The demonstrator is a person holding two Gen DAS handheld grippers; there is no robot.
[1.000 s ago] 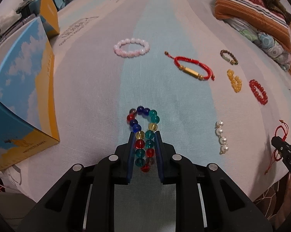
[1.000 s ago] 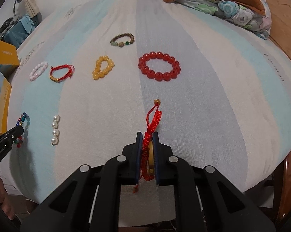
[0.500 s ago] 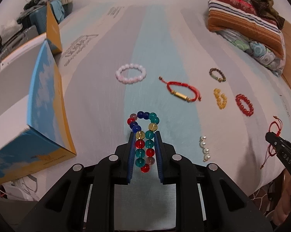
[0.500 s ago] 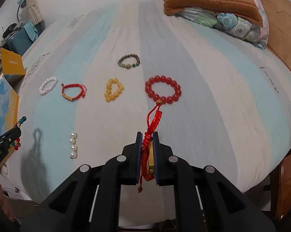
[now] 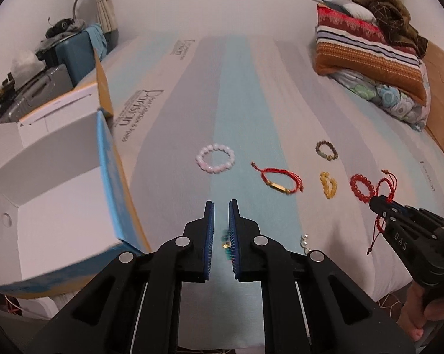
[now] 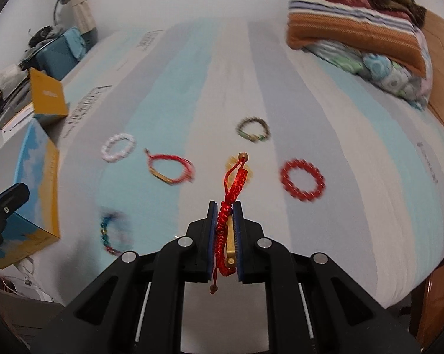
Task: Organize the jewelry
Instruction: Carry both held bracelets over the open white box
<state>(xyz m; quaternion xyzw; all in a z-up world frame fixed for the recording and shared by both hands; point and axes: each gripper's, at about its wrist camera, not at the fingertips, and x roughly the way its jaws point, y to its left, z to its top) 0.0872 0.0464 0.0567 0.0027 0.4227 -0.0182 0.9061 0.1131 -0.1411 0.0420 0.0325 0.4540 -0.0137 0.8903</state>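
Evidently barely begun, the right claw pinches a red cord bracelet, the left claw is pressed together empty, other bracelets lie on the bed, and the box looks empty.

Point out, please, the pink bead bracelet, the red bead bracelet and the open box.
pink bead bracelet (image 5: pixel 215 158), left wrist view, on its near beads.
red bead bracelet (image 6: pixel 302 179), right wrist view, on its beads.
open box (image 5: pixel 59 194), left wrist view, on its white inner wall.

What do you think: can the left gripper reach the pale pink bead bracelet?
Probably yes. The pale pink bead bracelet lies uncovered on the striped bedsheet straight ahead of the left gripper, nothing between; its shut jaws would need opening first.
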